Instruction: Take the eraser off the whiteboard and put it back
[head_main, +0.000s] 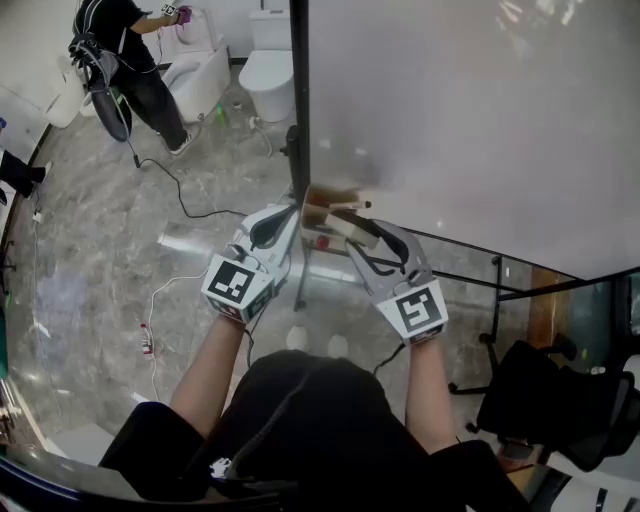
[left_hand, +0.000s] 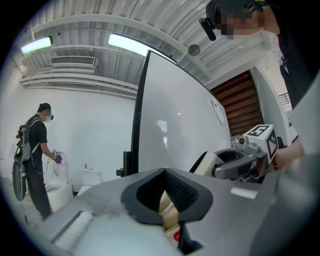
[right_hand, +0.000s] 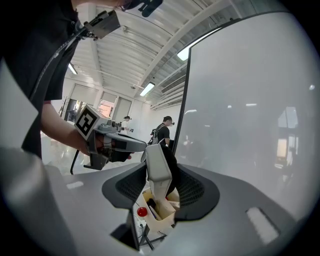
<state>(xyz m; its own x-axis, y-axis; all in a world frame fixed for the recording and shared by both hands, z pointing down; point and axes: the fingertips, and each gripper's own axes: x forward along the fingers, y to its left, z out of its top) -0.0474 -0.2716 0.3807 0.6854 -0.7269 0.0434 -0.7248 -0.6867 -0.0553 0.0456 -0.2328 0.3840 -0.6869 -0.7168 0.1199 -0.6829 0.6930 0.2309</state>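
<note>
The right gripper (right_hand: 161, 176) has its jaws clamped on the eraser (right_hand: 157, 165), held upright close to the whiteboard (head_main: 470, 120) near its left edge, above a small cardboard box (right_hand: 161, 214) of pens. Just to its left, the left gripper (left_hand: 163, 172) has its jaws together, nothing in them. Far off, a person (head_main: 125, 60) stands near a toilet (head_main: 268, 70).

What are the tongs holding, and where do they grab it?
The right tongs pinch the eraser by its near end; the far end sticks out past the tips. The left tongs hold nothing.
</note>
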